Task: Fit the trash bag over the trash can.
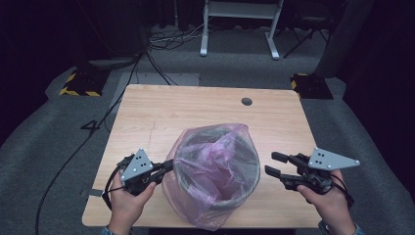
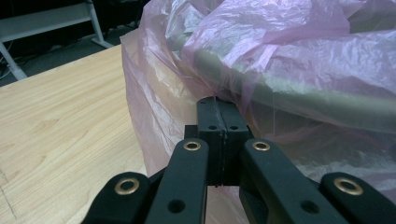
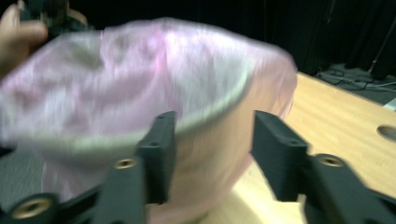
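On the wooden worktop (image 1: 205, 105), close to my edge and about midway across, stands a round bin (image 1: 218, 169) lined with a thin pink plastic bag (image 1: 215, 161) whose mouth is folded out over the grey rim (image 2: 299, 95). My left claw (image 1: 169, 166) is pinched fully shut at the near-left side of the bin, just below the rim; its pads meet with the pink film caught between them, so I take it that I have hold of the bag there. My right claw (image 1: 274, 164) hangs apart from the bin on its right side, jaws standing roughly half open with nothing between the pads; in the right gripper view the bag-covered wall sits beyond the jaws, blurred. The film looks very light, limp and crinkly, and probably slick, so I judge it will slide off the rim or tear if I tug hard from one side alone. The bin looks stiff but light enough to tip or skate across the wood under a sideways pull. The sensible hold for the right claw would be the folded film just below the rim, opposite my left grip, taking a pleat of plastic and not the hard edge.
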{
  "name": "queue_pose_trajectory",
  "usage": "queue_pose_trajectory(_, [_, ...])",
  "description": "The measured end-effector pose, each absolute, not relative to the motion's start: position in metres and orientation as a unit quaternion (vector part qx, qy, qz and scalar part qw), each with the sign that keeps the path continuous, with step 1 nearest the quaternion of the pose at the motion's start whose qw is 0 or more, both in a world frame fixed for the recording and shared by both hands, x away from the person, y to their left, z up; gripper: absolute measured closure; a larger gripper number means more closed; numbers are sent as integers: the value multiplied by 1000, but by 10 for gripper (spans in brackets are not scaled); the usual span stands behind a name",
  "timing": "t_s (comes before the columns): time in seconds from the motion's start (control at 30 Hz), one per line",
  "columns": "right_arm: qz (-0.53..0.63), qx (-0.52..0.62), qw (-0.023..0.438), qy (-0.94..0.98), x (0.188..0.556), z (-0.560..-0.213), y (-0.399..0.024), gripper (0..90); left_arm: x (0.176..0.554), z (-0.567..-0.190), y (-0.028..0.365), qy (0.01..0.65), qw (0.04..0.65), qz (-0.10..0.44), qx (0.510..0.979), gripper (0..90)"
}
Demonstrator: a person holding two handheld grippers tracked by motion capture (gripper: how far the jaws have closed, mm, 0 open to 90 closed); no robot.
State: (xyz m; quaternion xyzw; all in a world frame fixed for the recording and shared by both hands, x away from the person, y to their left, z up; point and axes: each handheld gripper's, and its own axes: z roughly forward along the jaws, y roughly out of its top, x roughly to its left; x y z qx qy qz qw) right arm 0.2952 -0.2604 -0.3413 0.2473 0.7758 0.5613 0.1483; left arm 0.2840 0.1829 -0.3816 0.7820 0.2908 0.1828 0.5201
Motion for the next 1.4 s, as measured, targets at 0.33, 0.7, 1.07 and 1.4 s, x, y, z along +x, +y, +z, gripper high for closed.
queue_pose_trajectory(0.33, [521, 284, 131, 794, 321, -340, -227, 736, 288, -380, 185, 293, 519, 187, 781, 898])
queue_pose_trajectory(0.7, [533, 295, 131, 782, 327, -325, -245, 900, 299, -385, 199, 326, 497, 208, 776, 900])
queue_pose_trajectory(1.07, [491, 341, 100, 796, 358, -374, -258, 900, 313, -422, 204, 366, 436, 197, 798, 900])
queue_pose_trajectory(1.4, [429, 366, 69, 823, 361, -426, -264, 900, 315, -447, 204, 382, 423, 174, 803, 900])
